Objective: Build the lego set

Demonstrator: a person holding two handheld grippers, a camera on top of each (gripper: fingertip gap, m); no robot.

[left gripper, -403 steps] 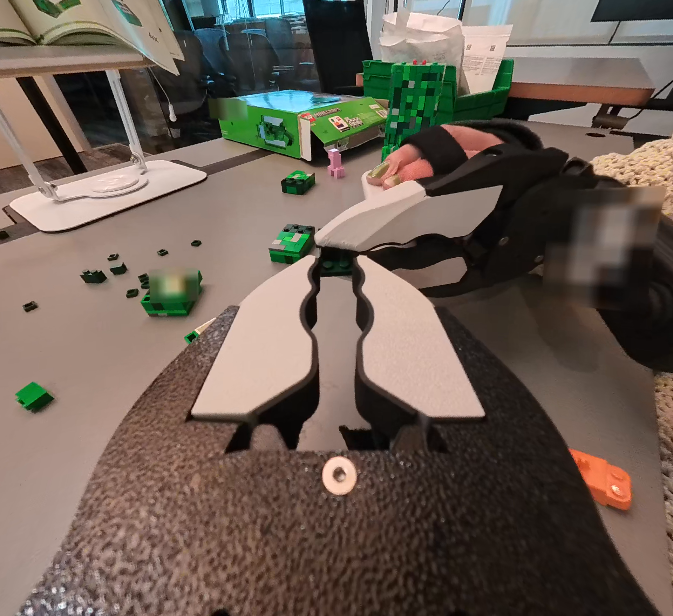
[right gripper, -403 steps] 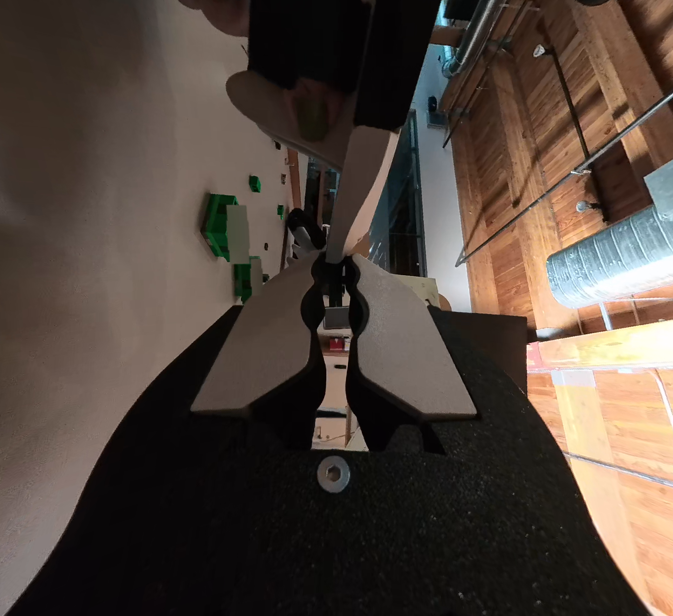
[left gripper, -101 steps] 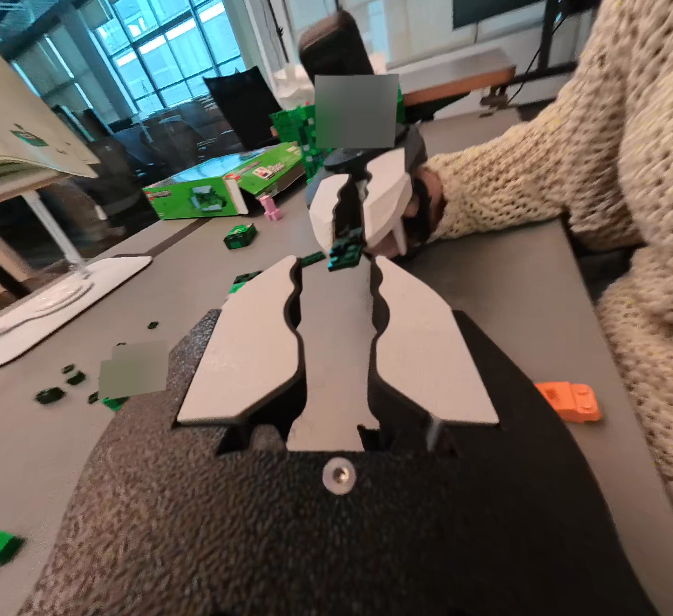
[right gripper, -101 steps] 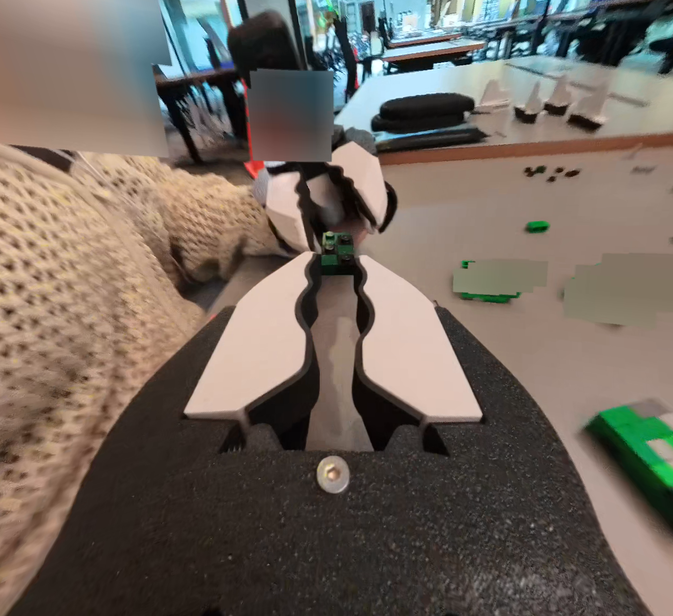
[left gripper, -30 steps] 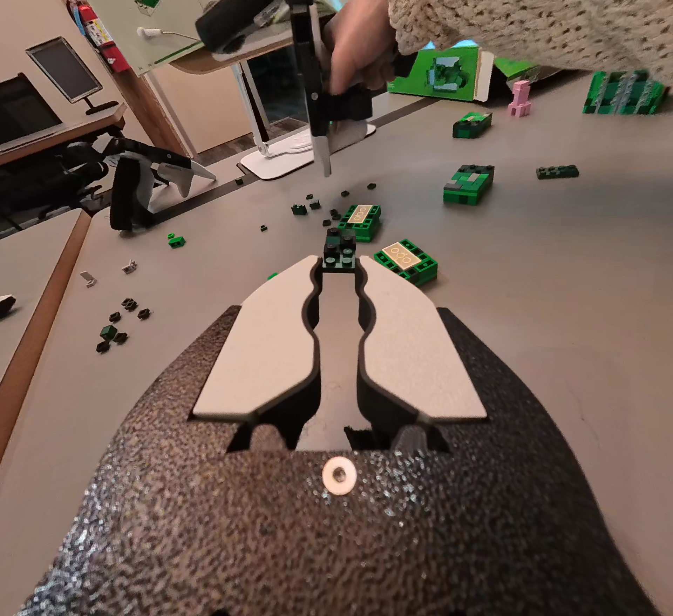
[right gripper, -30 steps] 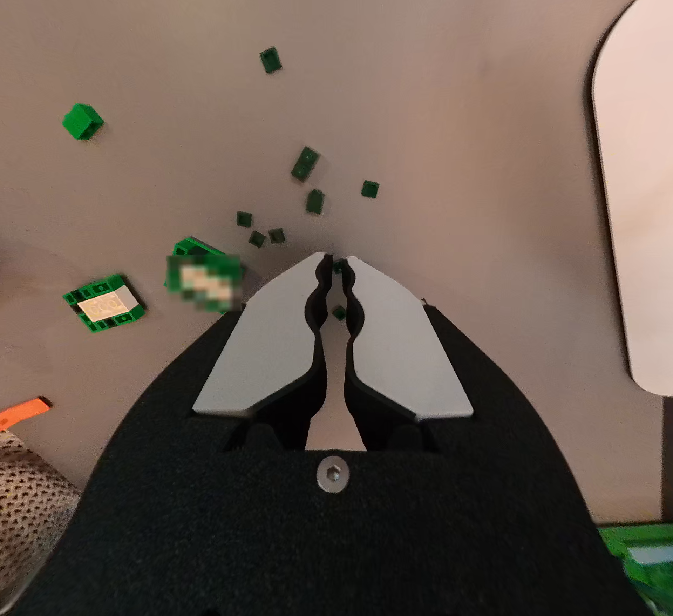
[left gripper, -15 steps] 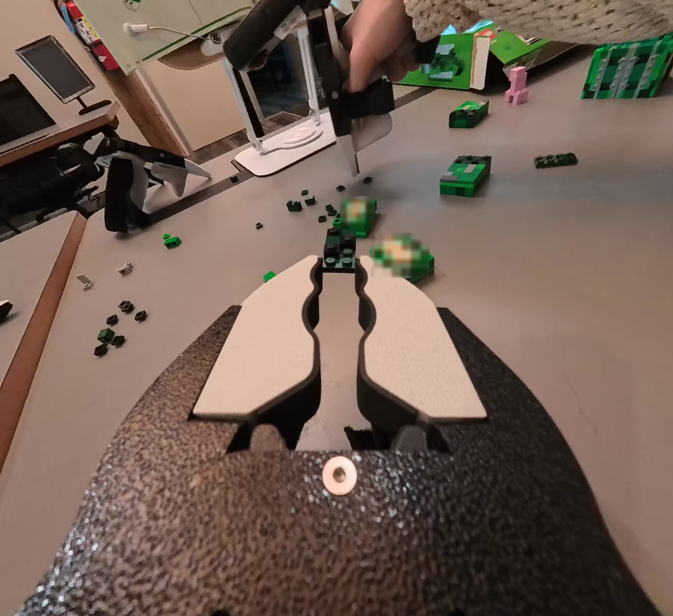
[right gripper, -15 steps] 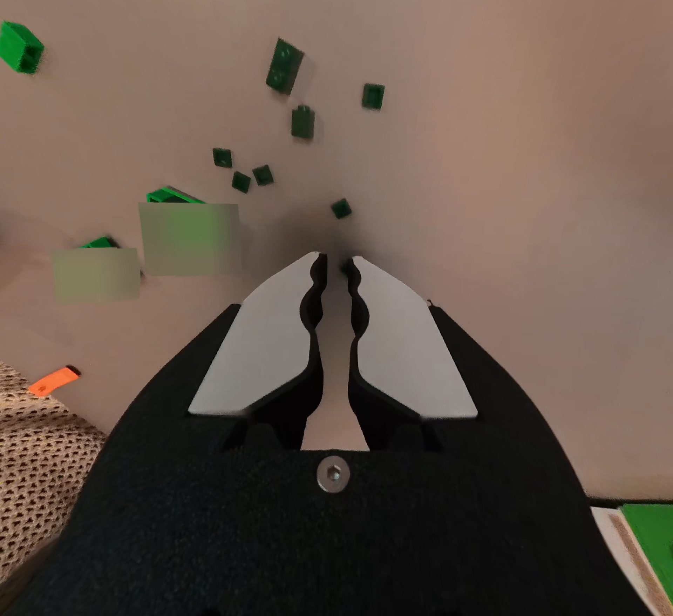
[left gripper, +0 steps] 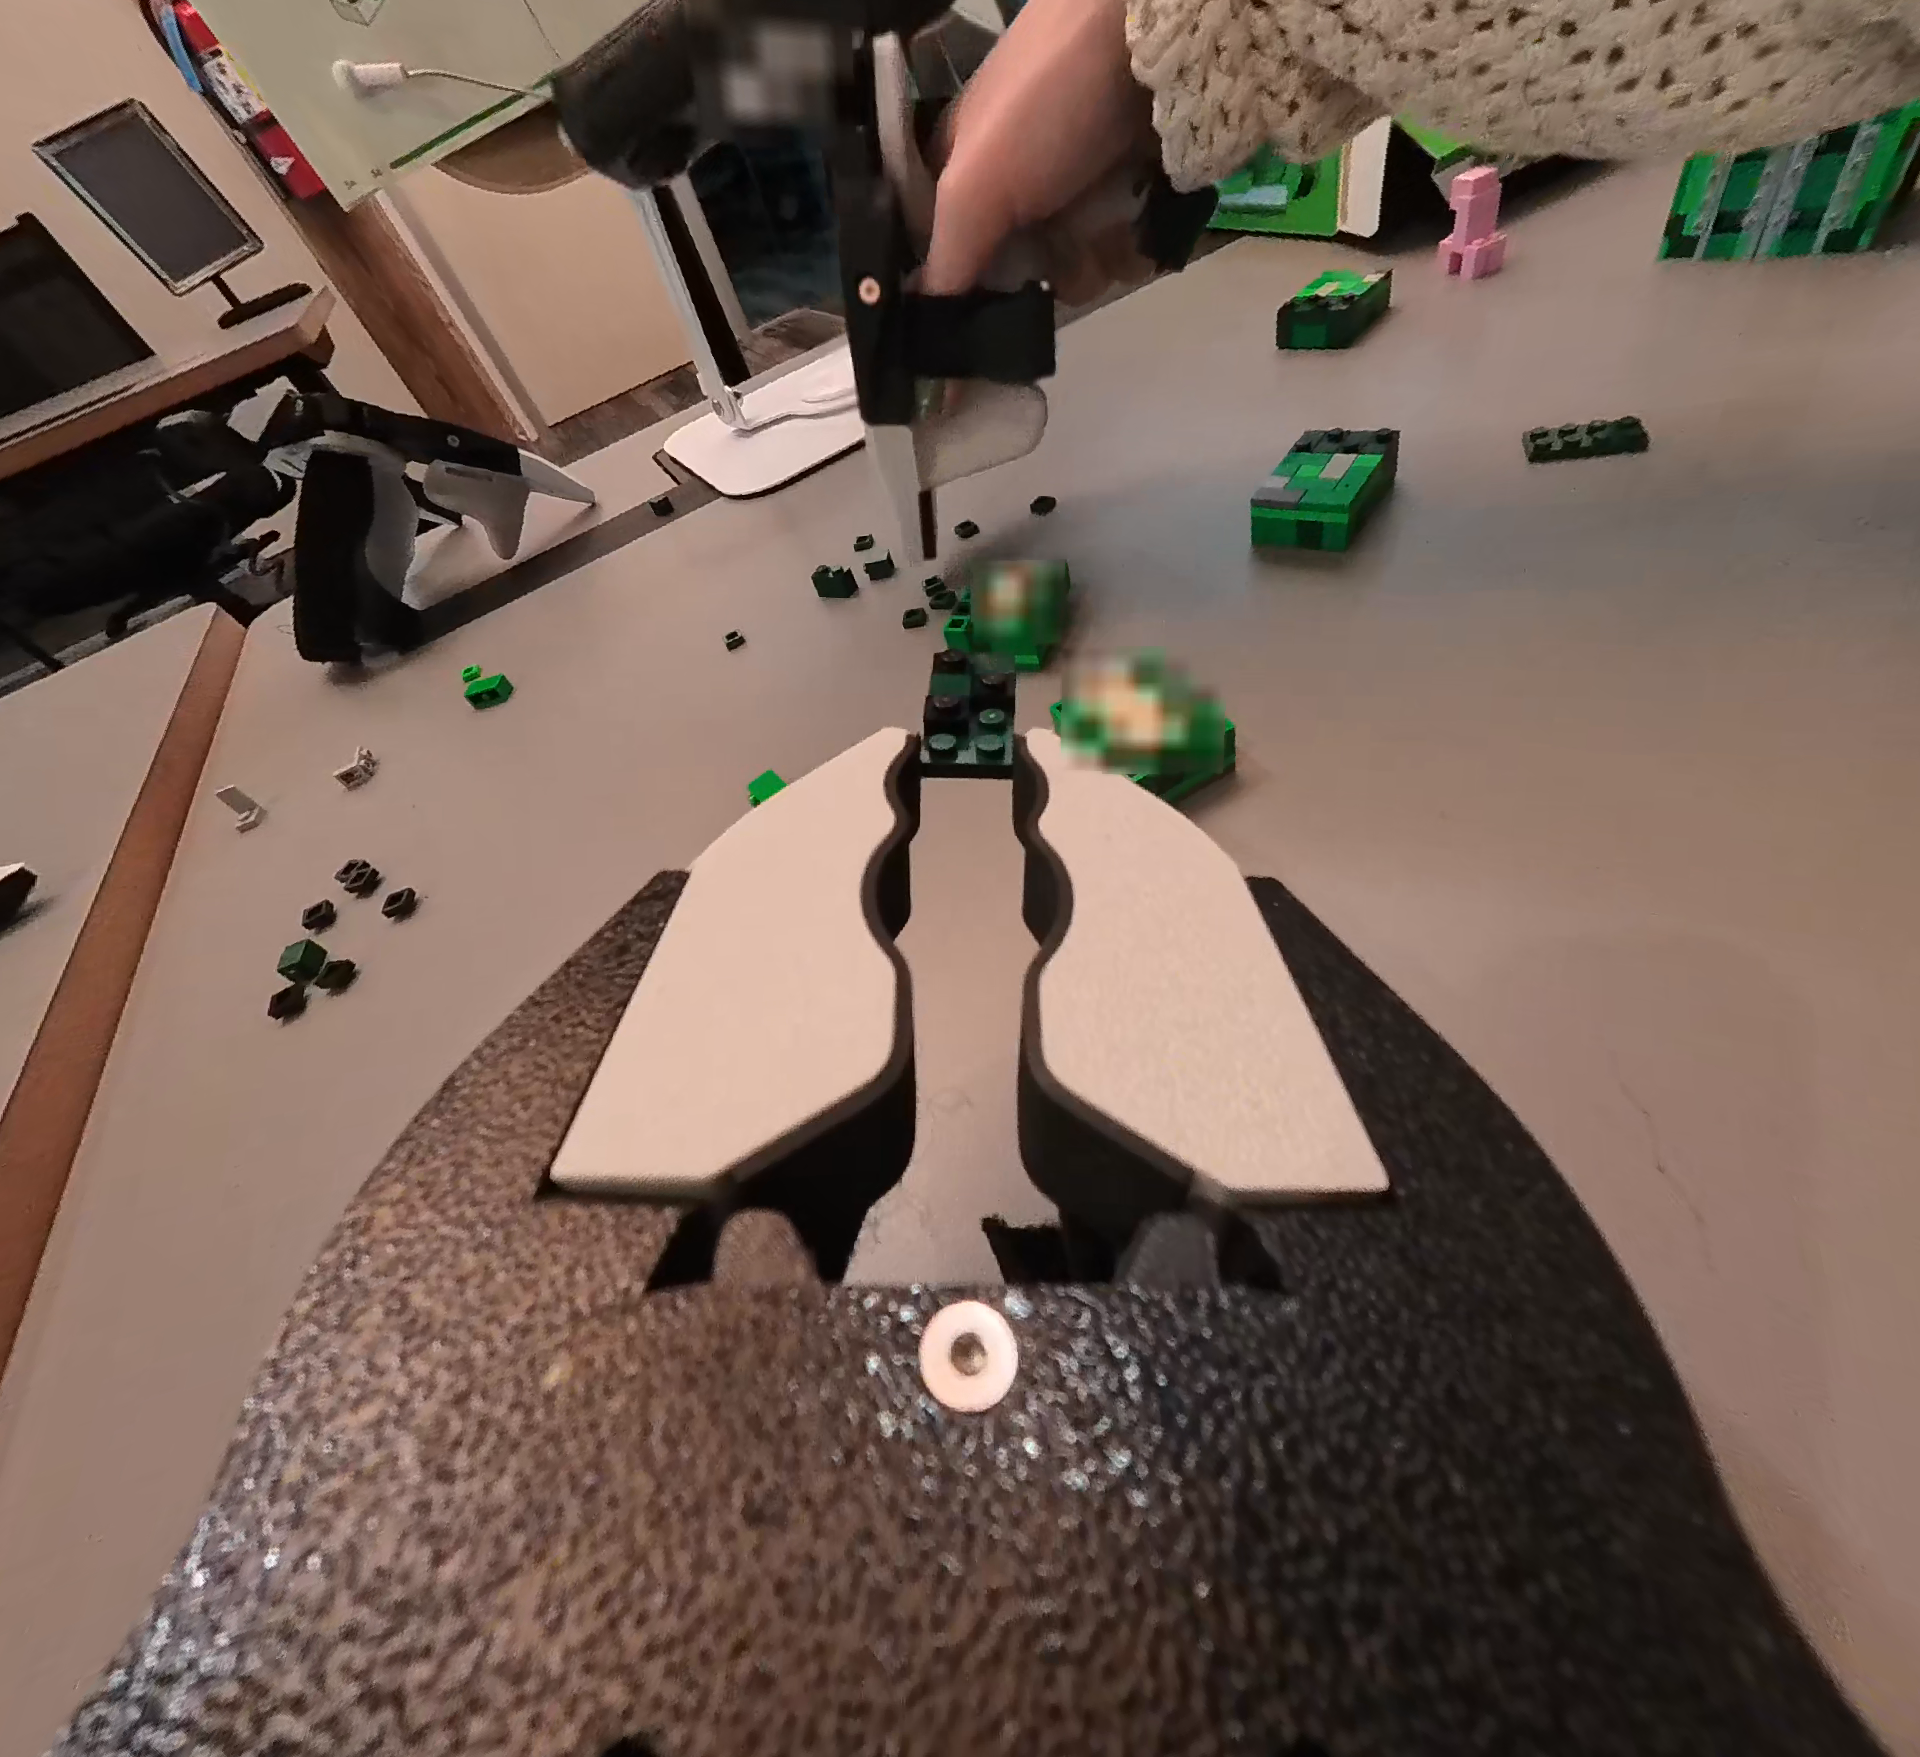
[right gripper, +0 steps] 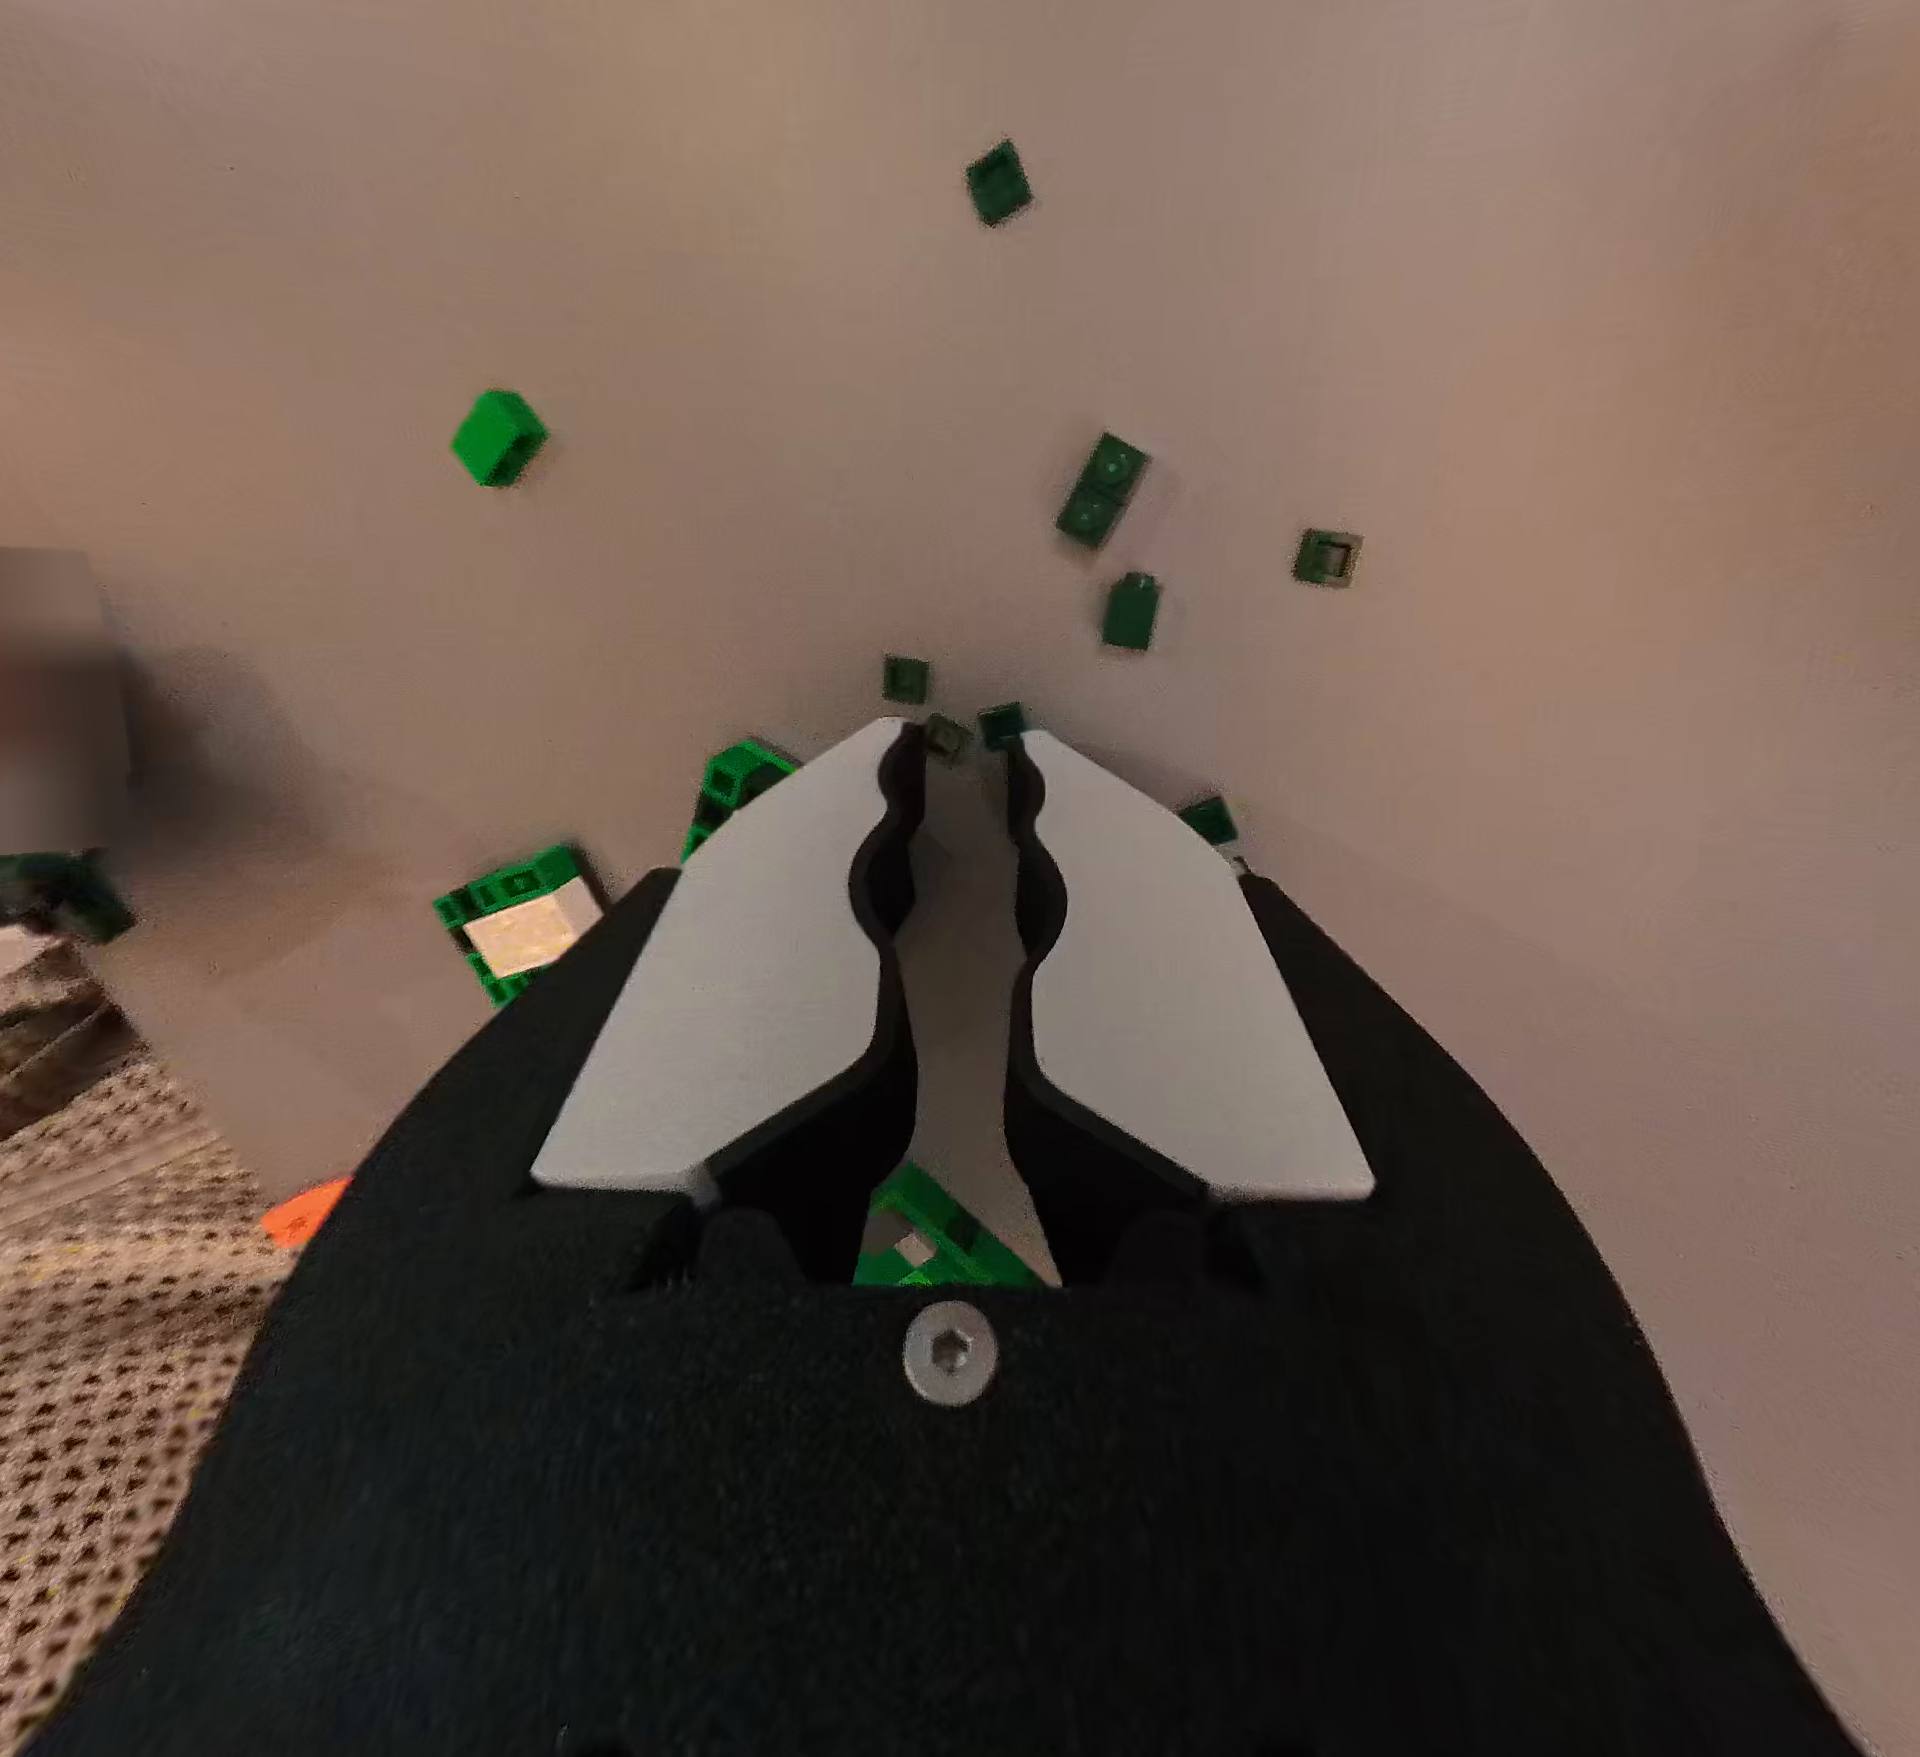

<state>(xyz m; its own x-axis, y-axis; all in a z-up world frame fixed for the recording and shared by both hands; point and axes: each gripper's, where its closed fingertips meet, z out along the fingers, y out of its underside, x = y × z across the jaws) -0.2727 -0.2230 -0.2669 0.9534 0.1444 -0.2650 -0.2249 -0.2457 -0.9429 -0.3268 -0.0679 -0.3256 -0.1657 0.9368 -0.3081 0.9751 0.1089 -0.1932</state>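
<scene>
Lego stack point(left gripper: 971, 720) clamped in left gripper point(left gripper: 968, 751); right gripper point(right gripper: 961, 741), parted, poised over loose pieces point(right gripper: 1101, 489) at twelve o'clock.

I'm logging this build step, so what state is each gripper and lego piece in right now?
left gripper: shut on the dark green lego stack, held above the table.
dark green lego stack: clamped between the fingers, studs up.
right gripper: open, empty, pointing down over small dark green pieces.
green block with grey patches: lying on the table.
</scene>
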